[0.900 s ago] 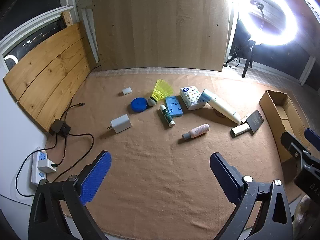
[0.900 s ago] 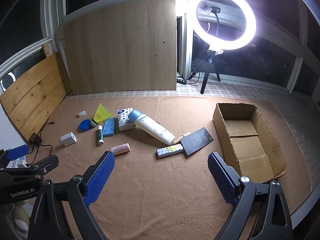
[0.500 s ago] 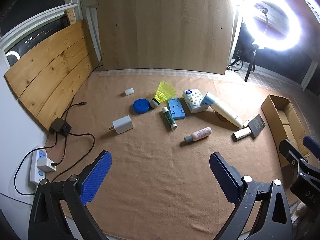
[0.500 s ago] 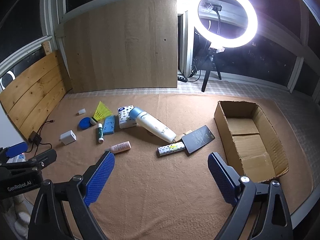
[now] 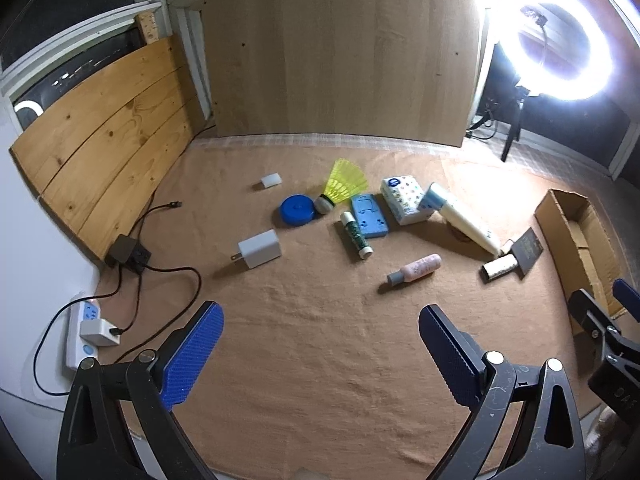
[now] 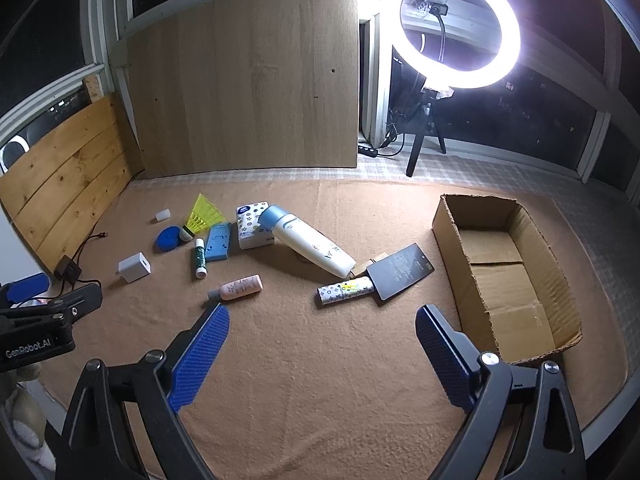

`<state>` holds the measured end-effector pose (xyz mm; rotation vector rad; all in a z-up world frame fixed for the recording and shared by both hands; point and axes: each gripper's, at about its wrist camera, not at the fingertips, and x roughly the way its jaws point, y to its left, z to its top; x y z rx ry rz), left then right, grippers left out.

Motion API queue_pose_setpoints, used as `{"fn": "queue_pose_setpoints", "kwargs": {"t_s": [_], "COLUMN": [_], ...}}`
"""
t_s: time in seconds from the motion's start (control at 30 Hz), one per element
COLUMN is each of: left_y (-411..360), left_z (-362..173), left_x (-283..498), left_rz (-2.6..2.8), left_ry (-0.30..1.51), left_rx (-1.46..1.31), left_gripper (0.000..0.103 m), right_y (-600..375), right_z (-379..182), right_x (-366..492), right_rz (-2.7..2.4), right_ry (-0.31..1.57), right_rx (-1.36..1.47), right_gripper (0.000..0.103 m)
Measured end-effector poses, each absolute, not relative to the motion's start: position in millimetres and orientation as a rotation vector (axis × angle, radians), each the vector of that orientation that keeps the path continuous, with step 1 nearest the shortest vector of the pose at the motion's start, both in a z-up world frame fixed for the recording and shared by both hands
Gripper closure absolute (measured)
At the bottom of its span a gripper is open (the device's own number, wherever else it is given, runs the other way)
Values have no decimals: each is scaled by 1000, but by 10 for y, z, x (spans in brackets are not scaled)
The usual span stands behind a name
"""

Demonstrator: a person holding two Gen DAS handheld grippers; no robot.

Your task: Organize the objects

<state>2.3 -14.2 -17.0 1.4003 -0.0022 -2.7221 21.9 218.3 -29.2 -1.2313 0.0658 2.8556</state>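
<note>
Objects lie scattered on a tan cloth (image 6: 320, 380). Left gripper (image 5: 320, 356) spread wide, nothing between its blue pads, hanging over bare cloth. Right gripper (image 6: 322, 354) likewise wide and empty.

Cardboard box (image 6: 504, 276) open at right, apparently holding nothing, though its near inner corner is hidden. Just left of it: black card (image 6: 400, 270) with a patterned tube (image 6: 346, 291) touching its near-left edge. White bottle with blue cap (image 6: 308, 242) lies on its side, its cap against the tissue pack (image 6: 250, 224). Pink bottle (image 6: 238, 287) lies alone toward the near side. Further left, a cluster: blue case (image 6: 218, 242), green-labelled stick (image 6: 199, 258), yellow shuttlecock (image 6: 200, 214) touching a blue disc (image 6: 168, 238). White charger (image 6: 134, 267) and small white block (image 6: 163, 214) sit apart.

Power strip (image 5: 84, 328) with cables at the cloth's left edge. Ring light (image 6: 454, 26) glaring behind.
</note>
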Motion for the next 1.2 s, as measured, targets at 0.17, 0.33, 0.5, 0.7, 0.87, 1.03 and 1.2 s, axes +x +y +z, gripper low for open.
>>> {"fn": "queue_pose_setpoints", "kwargs": {"t_s": [0.17,0.33,0.5,0.7,0.87,1.03,1.2], "left_y": [-186,-216,-221,-138,-144,-185,-142], "left_z": [-235,-245,-231,-115,33,61,104], "left_x": [50,207,404,530,572,577,594], "left_rz": [-2670,-2640,-2619,-2659,-2680,-2690,-2737], "left_ry": [8,47,79,53,52,94,108], "left_rx": [1445,1449,1479,1462,1391,1386,1380], "left_gripper": [3,3,3,3,3,3,3], "right_y": [2180,2173,2187,2182,2151,2147,2153], "right_z": [-273,-269,-243,-208,-190,-180,-196], "right_x": [232,250,264,263,272,274,260], "right_rz": [2862,2864,2862,2873,2889,2895,2890], "right_ry": [80,93,117,121,114,111,121], "right_rx": [-1209,-1204,-1185,-1174,-1176,-1172,-1176], "right_gripper": [11,11,11,11,11,11,11]}}
